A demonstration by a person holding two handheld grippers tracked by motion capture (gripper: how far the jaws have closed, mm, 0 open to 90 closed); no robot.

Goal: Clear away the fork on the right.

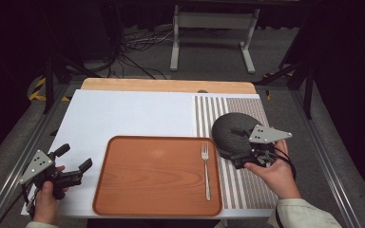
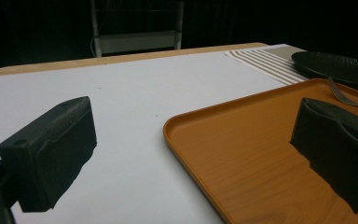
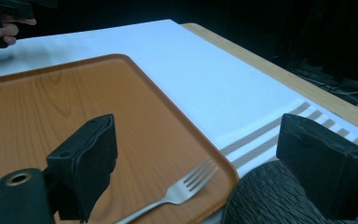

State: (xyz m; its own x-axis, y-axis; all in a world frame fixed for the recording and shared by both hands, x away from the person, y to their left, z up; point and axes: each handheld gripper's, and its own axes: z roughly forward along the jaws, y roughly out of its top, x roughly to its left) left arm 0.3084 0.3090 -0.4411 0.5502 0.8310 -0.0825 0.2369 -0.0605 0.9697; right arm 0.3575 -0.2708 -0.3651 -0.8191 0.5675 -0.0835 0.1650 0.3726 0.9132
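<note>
Left tongs: held in the left hand at the tabletop's near left corner, jaws apart, nothing between them; in the left gripper view the tongs straddle the tray's near left corner, one jaw over white cloth, the other over the tray. Right tongs: held in the right hand near the right edge, grey plate on top, jaws apart; in the right gripper view the tongs have one jaw over the tray and the other above the dark plate's rim; whether a jaw touches the plate cannot be told. Plate: dark, round, textured, on the striped mat just beside the tray's far right corner, partly covered by the right tongs. Fork: metal, lying inside the tray along its right edge, tines toward the far side. Tray: orange-brown, wood-grain, rectangular with rounded corners, at the near edge, centre. Mat: brown-and-white stripes, along the right side, under the plate. Cloth: white, covering the left and middle of the tabletop, whose bare wood shows as a strip at the far edge. Floor beyond: grey, with cables and a white frame.
</note>
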